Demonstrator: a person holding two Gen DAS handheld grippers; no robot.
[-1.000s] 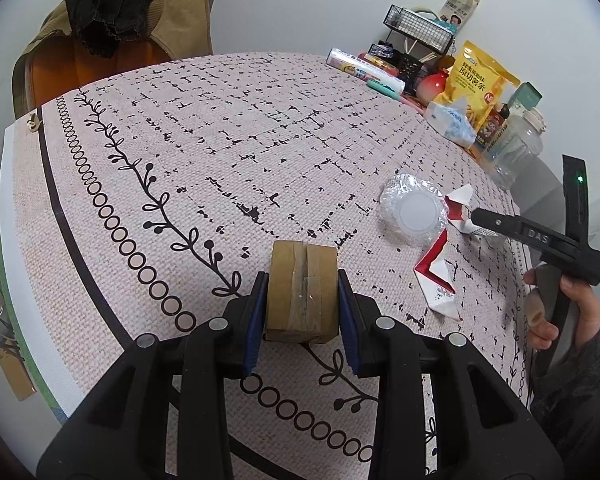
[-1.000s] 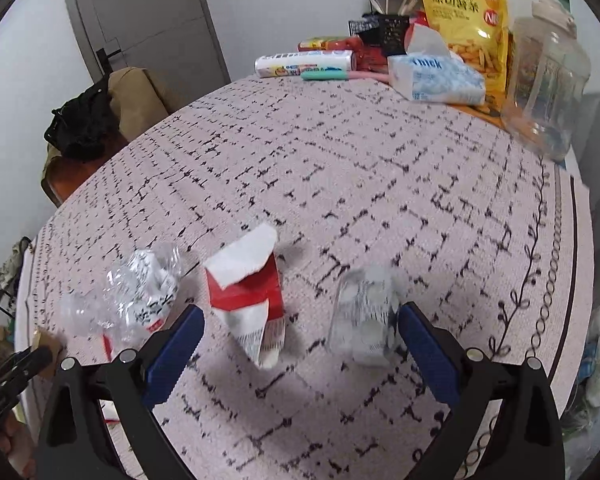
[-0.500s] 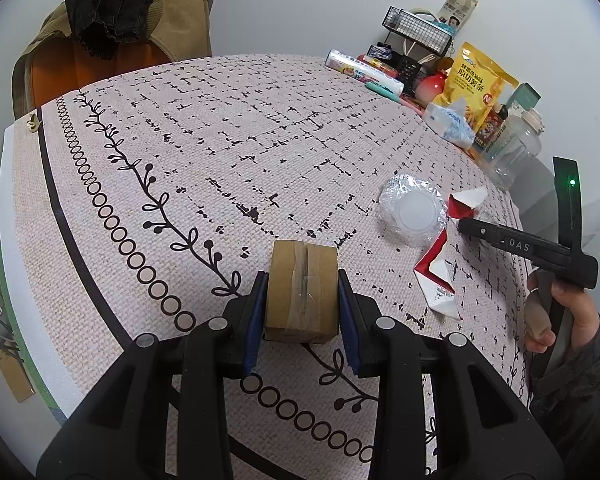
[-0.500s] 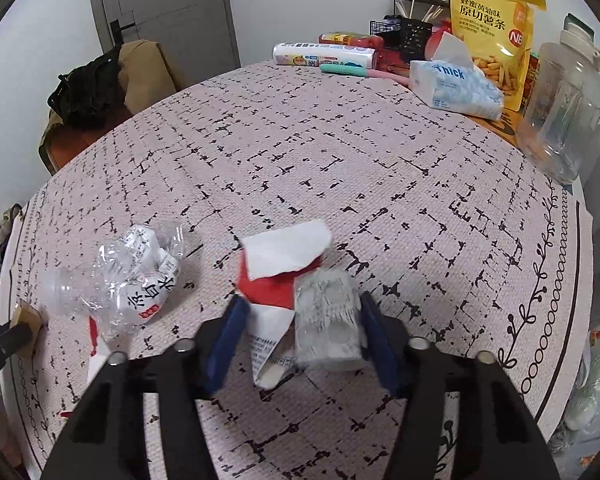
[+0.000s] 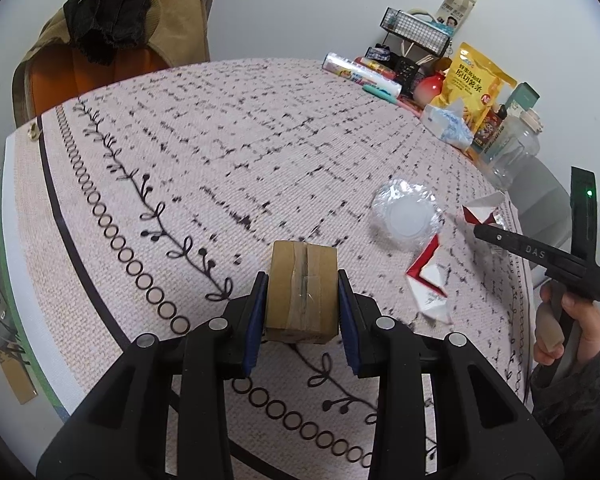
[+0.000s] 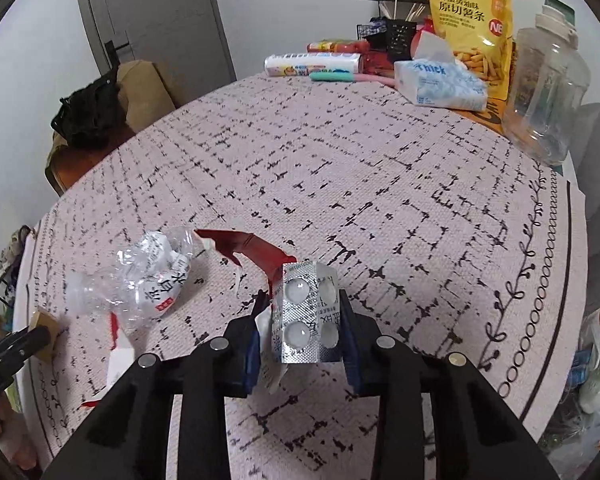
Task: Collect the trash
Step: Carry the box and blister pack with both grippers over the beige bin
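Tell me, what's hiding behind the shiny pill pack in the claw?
Behind the pill pack, held in the right gripper, a torn red-and-white wrapper sticks out. Some of it seems pinched in too. The tablecloth directly beneath is covered.

Each fisheye camera rides low behind its own gripper, looking forward and down across the patterned tablecloth [image 5: 228,152] toward the far clutter. Both views share the crumpled plastic bottle [image 6: 140,280] (seen from opposite sides) at close range.
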